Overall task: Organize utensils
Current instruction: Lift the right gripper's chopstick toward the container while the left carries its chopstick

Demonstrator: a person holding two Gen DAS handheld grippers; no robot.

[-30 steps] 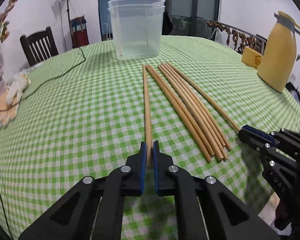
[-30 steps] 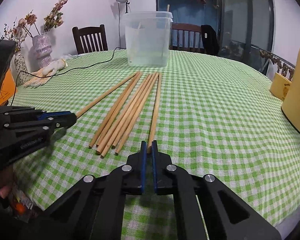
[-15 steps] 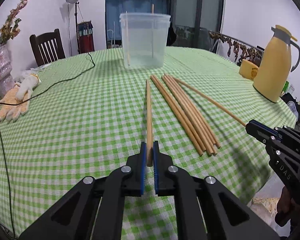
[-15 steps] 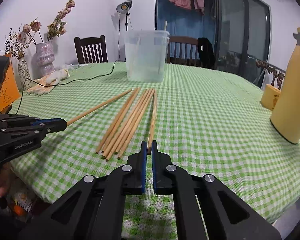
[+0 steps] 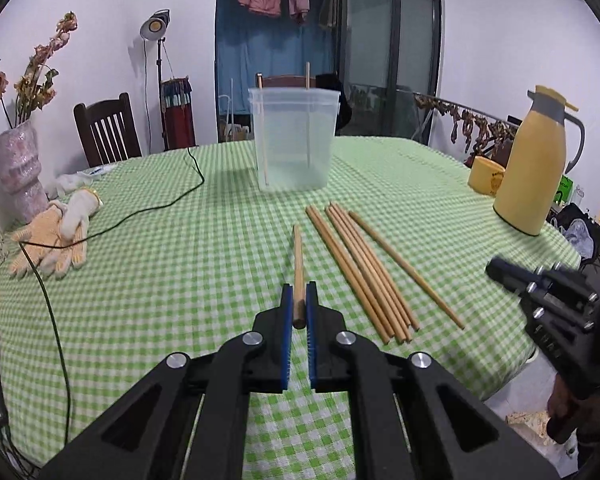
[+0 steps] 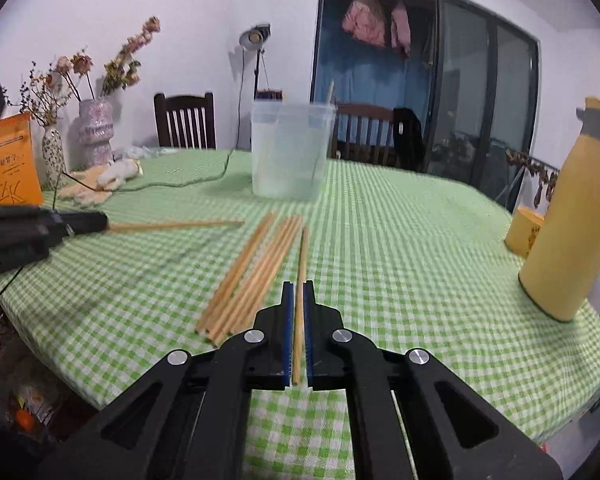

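Clamping one thin wooden chopstick (image 5: pixel 298 264) each, the left gripper (image 5: pixel 299 308) and right gripper (image 6: pixel 299 312) are nearly closed; its chopstick (image 6: pixel 300 300) points to 12 o'clock, toward the clear plastic tub (image 6: pixel 290 152) on the green checked tablecloth (image 6: pixel 400 248).

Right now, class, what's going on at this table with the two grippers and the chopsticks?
A person is sorting wooden chopsticks with a handheld gripper in each hand. The left gripper is shut on one chopstick, and the right gripper is shut on another. More loose chopsticks lie on the green checked tablecloth. Behind them, a clear plastic container already holds two.
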